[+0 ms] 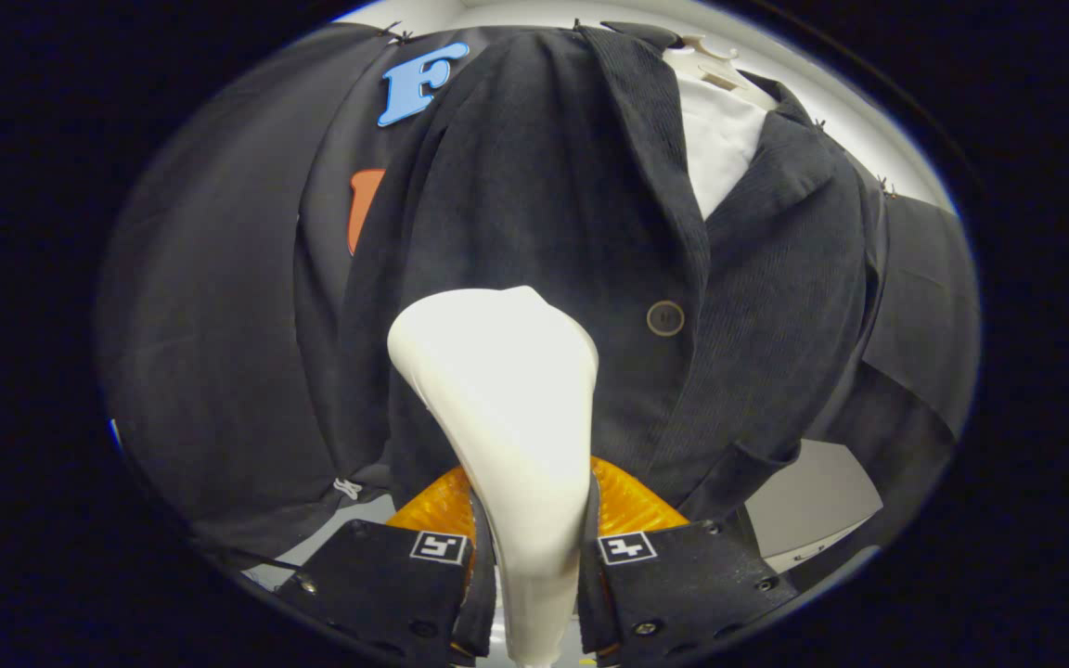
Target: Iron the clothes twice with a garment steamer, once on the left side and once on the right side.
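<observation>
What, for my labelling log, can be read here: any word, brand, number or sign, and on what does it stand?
Garment steamer, clamped between the fingers of the gripper: plain shell, no text.
Jacket: no text.
Button: too small to tell any marking.
Square markers on the gripper: coded patterns, not letters or numbers.

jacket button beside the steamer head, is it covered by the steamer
No, the button on the dark jacket sits in plain sight beside the white steamer, which the gripper clamps between both fingers.
</observation>
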Motion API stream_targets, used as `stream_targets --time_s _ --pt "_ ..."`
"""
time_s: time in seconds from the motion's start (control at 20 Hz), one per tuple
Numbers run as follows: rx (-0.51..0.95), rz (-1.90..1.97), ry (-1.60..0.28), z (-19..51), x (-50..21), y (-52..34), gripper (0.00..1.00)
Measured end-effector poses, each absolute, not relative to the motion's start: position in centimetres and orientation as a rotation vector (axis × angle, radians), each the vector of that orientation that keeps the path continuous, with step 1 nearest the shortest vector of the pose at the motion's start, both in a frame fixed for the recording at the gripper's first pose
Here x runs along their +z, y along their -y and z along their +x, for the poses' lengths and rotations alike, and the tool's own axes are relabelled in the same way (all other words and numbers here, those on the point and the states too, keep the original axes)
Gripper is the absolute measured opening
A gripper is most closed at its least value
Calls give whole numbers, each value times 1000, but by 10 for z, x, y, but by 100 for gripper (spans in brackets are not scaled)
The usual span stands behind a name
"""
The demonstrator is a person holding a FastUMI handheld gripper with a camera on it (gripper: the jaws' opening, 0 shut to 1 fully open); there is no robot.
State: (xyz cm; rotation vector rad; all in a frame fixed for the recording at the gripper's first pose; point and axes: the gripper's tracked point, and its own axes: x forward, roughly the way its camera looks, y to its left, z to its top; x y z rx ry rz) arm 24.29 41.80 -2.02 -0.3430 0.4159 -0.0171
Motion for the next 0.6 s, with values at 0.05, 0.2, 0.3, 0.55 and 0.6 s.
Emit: stream_targets --time_s 0.05,0.2,0.3,0.55,0.6 --pt "-21 -347 -420 243 -25 -416 38" --pt "-28 -359 -443 238 -44 -413 38" --pt "-30 -363 -457 237 -55 -413 38" --pt "-38 -387 -501 230 -84 -412 38" --pt "-40 -392 -510 230 -91 -410 38"
